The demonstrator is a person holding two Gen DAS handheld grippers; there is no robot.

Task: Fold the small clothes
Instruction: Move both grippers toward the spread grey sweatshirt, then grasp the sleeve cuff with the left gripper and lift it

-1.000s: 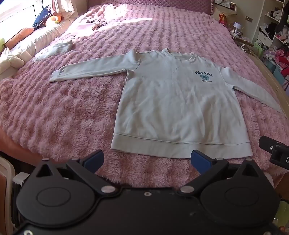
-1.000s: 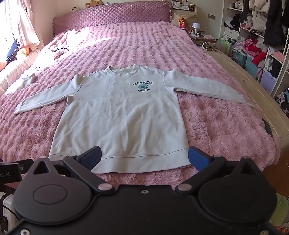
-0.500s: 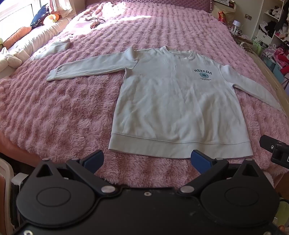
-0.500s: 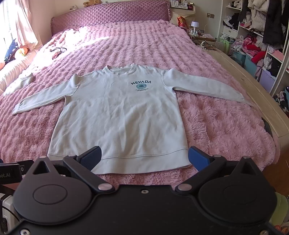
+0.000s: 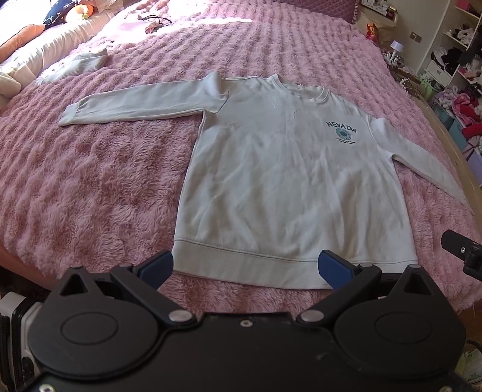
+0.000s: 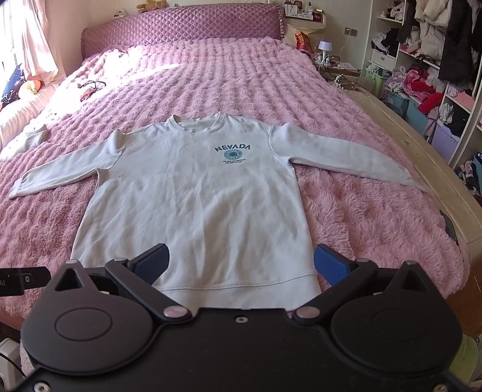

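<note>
A pale grey-green sweatshirt [image 5: 289,181] [image 6: 198,205] with a blue NEVADA print lies flat and face up on the pink fluffy bedspread [image 5: 90,187] [image 6: 235,78], both sleeves spread out sideways, hem towards me. My left gripper [image 5: 245,267] hovers open just above the hem, its blue pads [image 5: 156,267] wide apart and holding nothing. The right gripper [image 6: 241,259] is also open over the lower body of the sweatshirt near the hem, nothing between its pads [image 6: 330,262]. A black part of the right gripper [image 5: 464,250] shows at the right edge of the left wrist view.
A small folded pale garment [image 5: 81,64] [image 6: 33,137] lies at the left side of the bed. Cushions and soft toys [image 5: 36,27] line the left edge. A wooden bed frame [image 6: 421,156], shelves with clothes [image 6: 427,60] and a bedside lamp [image 6: 325,49] stand on the right.
Both grippers have moved forward and lower towards the sweatshirt's hem, which now fills more of each view. The sweatshirt itself has not moved. Both stay open.
</note>
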